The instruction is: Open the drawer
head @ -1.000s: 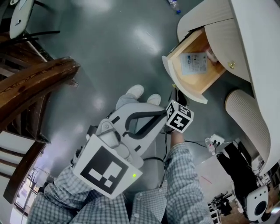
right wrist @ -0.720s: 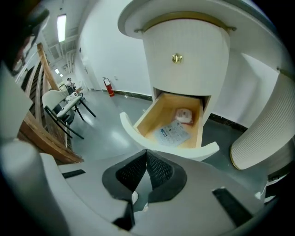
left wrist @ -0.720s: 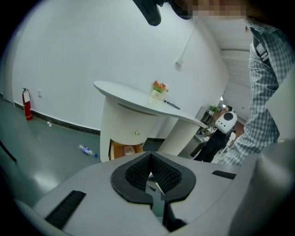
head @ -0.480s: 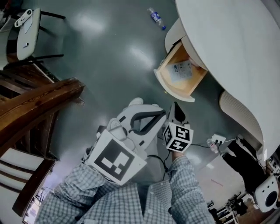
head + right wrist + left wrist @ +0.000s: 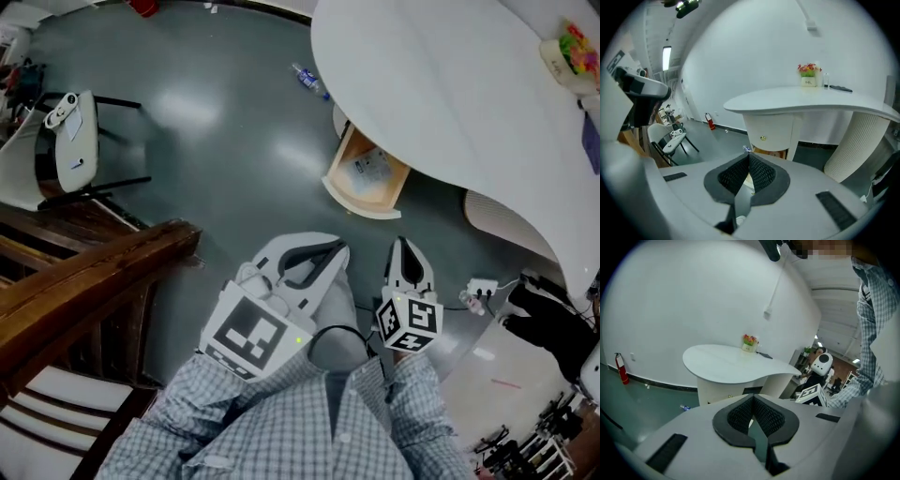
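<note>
Hanging clenched and empty, left gripper [image 5: 336,249] and right gripper [image 5: 404,244] face the pulled-out drawer [image 5: 366,180].

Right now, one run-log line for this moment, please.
drawer: open, paper inside | left gripper: shut, empty | right gripper: shut, empty | both apart from drawer

The drawer [image 5: 343,178] shows bare pale wood inside, and the floor [image 5: 216,159] is smooth and glossy.
</note>
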`<state>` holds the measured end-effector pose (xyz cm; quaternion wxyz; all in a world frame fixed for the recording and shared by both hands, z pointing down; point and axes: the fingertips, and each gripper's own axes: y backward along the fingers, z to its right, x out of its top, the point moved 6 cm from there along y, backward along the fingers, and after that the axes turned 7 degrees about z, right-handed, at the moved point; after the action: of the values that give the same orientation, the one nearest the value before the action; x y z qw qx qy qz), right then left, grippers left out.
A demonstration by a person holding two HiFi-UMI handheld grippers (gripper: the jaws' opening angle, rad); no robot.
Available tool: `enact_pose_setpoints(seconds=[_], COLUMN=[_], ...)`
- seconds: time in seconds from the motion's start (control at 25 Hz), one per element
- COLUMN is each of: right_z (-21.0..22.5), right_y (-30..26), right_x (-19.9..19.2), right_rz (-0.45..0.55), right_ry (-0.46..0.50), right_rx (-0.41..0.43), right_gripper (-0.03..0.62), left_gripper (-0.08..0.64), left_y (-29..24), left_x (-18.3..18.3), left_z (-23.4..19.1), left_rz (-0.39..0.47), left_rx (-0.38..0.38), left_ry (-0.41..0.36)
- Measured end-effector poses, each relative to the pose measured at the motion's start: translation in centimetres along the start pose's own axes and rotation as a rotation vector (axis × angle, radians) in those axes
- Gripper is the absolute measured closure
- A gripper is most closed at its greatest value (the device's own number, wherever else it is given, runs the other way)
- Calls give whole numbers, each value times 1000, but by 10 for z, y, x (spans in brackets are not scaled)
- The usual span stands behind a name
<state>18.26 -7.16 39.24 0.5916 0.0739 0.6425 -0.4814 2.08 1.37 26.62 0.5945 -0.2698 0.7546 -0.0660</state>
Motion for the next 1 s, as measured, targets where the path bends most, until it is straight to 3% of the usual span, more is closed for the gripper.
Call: enact_pose_setpoints(seconds=[0.32, 0.64, 1.0], right_z=[2, -9, -22], right_y=[54, 92, 102], right_x=[65, 109, 142], right_rz=[123, 191, 251], right_ry=[21, 80, 81], right_rx=[-5, 77, 132], right_gripper=[583, 583, 583], left_gripper=[557, 557, 557], left_y=[8, 17, 20], left_x=[43, 77, 101], left_z=[28, 45, 51], left_rz=[21, 65, 100], left_rx=[-46, -68, -32], left_ry=[-56, -95, -112])
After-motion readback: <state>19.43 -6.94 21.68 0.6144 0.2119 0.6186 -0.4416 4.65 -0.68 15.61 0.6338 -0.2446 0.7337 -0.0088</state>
